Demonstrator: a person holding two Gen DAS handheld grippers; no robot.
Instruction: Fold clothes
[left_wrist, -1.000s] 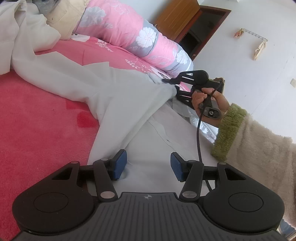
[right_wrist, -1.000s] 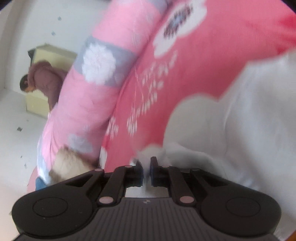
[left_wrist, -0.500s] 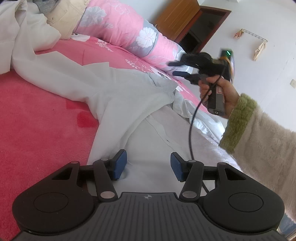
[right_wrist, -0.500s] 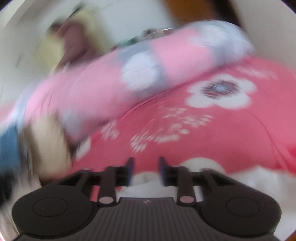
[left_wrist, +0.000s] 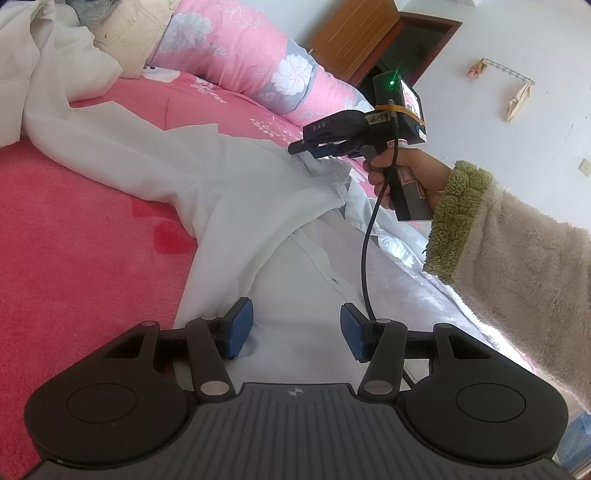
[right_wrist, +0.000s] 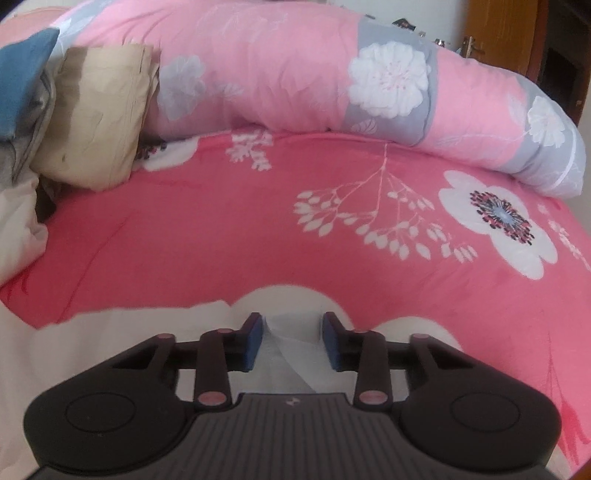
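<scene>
So the shirt (left_wrist: 236, 192) is spread on the bed (left_wrist: 74, 258), right under and ahead of the left gripper (left_wrist: 293, 330). The right gripper (left_wrist: 314, 149) sits further ahead and to the right, over the shirt's far edge. Beyond it a long pillow (right_wrist: 314, 74) runs across the back of the bed, with folded clothes (right_wrist: 96, 118) stacked at its left end.

Floral pink quilt roll (right_wrist: 295, 74) lies beside a beige pillow (right_wrist: 96, 122).

White shirt (left_wrist: 236, 192) spread rumpled on pink bed (left_wrist: 74, 266), one sleeve stretched toward the pillows, collar edge bunched.
</scene>
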